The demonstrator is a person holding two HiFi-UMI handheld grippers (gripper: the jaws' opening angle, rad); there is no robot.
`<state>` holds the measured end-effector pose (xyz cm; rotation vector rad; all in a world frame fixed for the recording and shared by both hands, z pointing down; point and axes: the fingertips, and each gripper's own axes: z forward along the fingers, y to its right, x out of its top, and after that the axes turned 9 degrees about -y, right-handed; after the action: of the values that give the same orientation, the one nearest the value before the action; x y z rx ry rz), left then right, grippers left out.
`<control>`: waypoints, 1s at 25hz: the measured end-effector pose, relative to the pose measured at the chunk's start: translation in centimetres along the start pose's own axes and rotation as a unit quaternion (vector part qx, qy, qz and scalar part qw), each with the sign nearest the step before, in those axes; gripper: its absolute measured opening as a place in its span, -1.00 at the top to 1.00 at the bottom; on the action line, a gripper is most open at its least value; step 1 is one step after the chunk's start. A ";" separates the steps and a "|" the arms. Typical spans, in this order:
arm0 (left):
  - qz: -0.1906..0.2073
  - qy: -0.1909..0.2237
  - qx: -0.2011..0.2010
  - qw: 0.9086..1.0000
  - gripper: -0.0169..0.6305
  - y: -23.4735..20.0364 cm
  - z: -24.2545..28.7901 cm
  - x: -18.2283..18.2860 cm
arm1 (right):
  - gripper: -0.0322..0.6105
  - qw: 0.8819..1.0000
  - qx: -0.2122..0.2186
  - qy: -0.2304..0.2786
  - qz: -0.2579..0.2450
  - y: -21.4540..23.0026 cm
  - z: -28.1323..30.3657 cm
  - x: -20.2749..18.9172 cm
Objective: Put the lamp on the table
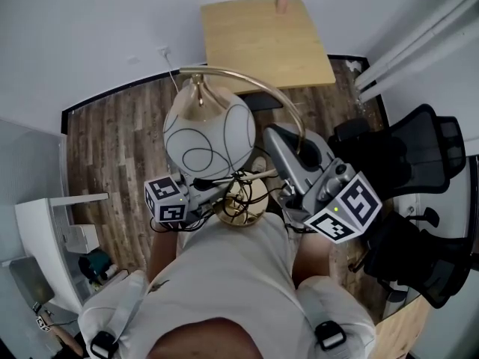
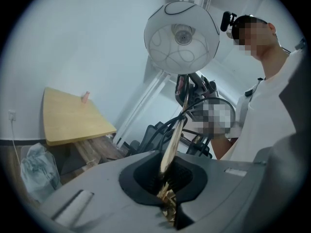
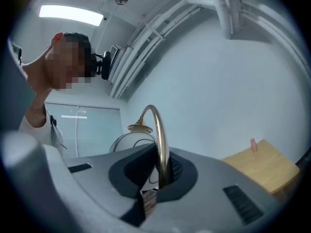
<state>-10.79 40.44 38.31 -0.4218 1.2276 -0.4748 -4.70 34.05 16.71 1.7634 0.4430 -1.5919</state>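
Observation:
The lamp has a white globe shade [image 1: 208,134] with thin black loops, a curved gold stem [image 1: 258,81] and a gold base [image 1: 241,204]. I hold it in the air in front of my chest. My left gripper [image 1: 218,189] is shut on the stem low down near the base, where the gold rod runs between its jaws [image 2: 167,191]. My right gripper [image 1: 275,139] is shut on the arched part of the stem [image 3: 161,176]. The shade [image 2: 182,38] hangs from the arch. The light wooden table [image 1: 262,40] stands ahead against the wall, apart from the lamp.
A small pink object [image 1: 282,2] stands at the table's far edge. Black office chairs [image 1: 408,159] crowd the right side. A white cabinet [image 1: 49,234] stands at the left. White pipes [image 1: 408,40] run along the right wall. A plastic bag [image 2: 30,171] lies under the table.

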 end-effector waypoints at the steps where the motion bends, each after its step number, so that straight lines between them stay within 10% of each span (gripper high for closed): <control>1: 0.001 -0.001 0.000 1.000 0.94 -0.5 0.1 0.3 | 0.89 1.000 0.000 0.000 0.000 0.5 0.3 0.1; 25: -0.019 0.011 0.021 1.000 0.94 -12.3 6.7 11.0 | 0.89 0.999 0.048 -0.007 0.022 16.8 6.5 4.9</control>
<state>-2.95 24.46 38.33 -0.4047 1.2308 -0.5389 2.83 16.97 16.69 1.8189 0.3248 -1.6181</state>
